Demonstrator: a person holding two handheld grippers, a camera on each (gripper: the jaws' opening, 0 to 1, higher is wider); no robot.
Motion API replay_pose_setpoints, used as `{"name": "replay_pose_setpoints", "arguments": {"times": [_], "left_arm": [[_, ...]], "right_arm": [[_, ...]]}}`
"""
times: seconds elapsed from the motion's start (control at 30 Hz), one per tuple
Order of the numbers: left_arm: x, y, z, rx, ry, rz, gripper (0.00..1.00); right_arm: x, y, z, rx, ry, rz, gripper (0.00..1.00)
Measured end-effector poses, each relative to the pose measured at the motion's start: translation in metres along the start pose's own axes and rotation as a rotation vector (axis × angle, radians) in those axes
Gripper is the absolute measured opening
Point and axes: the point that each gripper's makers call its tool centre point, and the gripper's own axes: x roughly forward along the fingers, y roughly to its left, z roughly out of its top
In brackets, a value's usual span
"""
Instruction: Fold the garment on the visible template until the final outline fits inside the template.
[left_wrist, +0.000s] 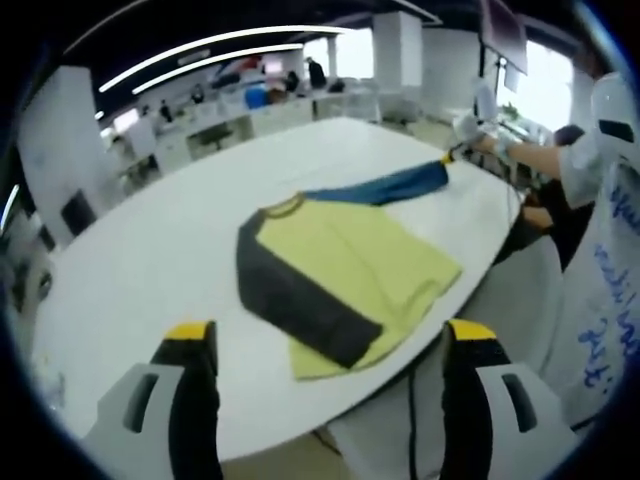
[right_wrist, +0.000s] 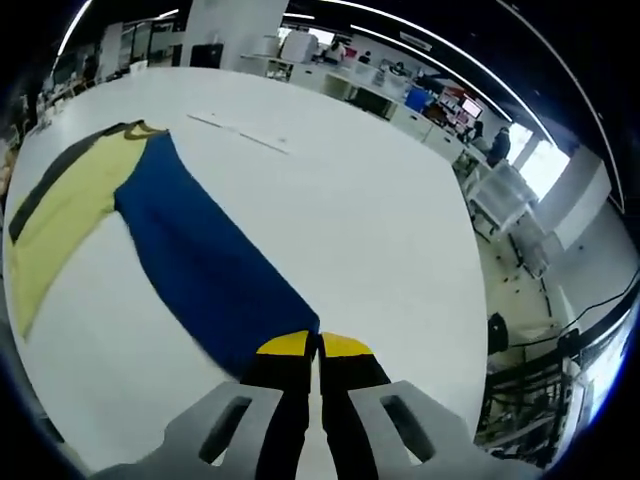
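A yellow shirt (left_wrist: 370, 265) lies flat on the white table (left_wrist: 170, 250), near its front edge. Its dark grey sleeve (left_wrist: 290, 295) is folded across the body. The blue sleeve (left_wrist: 390, 187) stretches out to the far right, where my right gripper (left_wrist: 452, 157) holds its cuff. In the right gripper view, my right gripper (right_wrist: 318, 346) is shut on the end of the blue sleeve (right_wrist: 205, 255), and the yellow body (right_wrist: 60, 205) lies at the left. My left gripper (left_wrist: 330, 335) hangs open over the near table edge, short of the shirt and touching nothing.
A person in white clothes (left_wrist: 600, 290) stands at the table's right side. A thin pale strip (right_wrist: 240, 132) lies on the table beyond the sleeve. Desks, chairs (right_wrist: 505, 195) and other people fill the room behind.
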Motion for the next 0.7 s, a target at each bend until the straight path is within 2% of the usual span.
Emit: {"name": "replay_pose_setpoints", "arguments": {"times": [0.37, 0.47, 0.7], "left_arm": [[-0.002, 0.004, 0.002, -0.003, 0.009, 0.015, 0.88], [-0.002, 0.003, 0.001, -0.006, 0.016, 0.018, 0.88], [-0.001, 0.003, -0.002, -0.016, 0.035, 0.027, 0.88]], "right_arm": [[0.034, -0.008, -0.013, 0.010, 0.056, 0.005, 0.03], [0.042, -0.007, -0.021, 0.021, 0.089, 0.015, 0.03], [0.057, -0.004, -0.033, 0.045, 0.111, 0.026, 0.03]]}}
